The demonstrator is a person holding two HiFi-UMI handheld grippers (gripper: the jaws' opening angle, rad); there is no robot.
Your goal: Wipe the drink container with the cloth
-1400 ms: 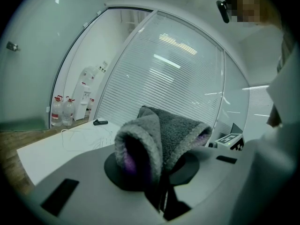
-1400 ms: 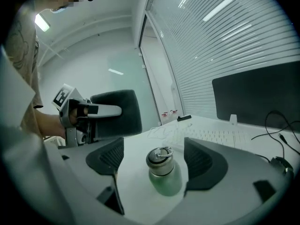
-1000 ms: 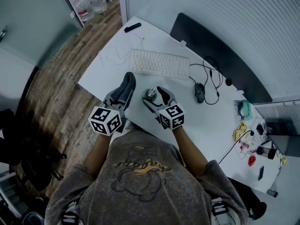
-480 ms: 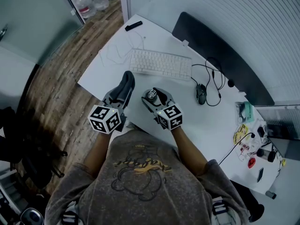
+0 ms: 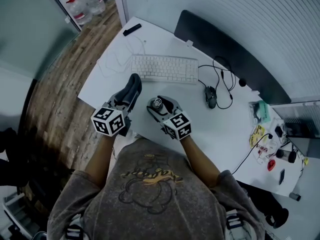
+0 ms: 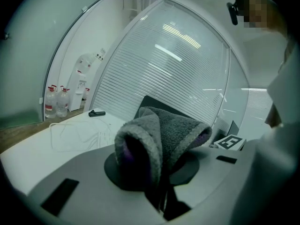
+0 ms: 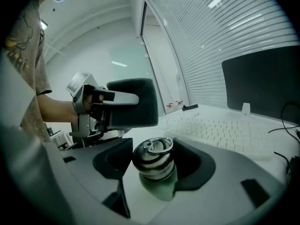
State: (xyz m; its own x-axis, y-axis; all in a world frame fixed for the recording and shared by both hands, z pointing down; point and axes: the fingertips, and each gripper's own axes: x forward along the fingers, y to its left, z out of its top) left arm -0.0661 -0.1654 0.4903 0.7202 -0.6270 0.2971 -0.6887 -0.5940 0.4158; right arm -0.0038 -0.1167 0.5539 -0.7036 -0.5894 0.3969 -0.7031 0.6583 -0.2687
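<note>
Now right hand-held gripper (image 5: 161, 106), jaws just been closing, grips drink can (image 7: 153, 157) to steady it; left hand-held gripper (image 5: 132, 85) clamps grey cloth (image 6: 174, 125) for wiping.

A white keyboard (image 5: 165, 69) lies on the tabletop (image 5: 225, 129) beyond the fingers (image 7: 220, 186); a mouse (image 5: 210, 97) sits right of them.

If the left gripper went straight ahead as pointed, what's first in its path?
Likely the keyboard, its left end, just past the cloth in the left gripper; height unclear.
</note>
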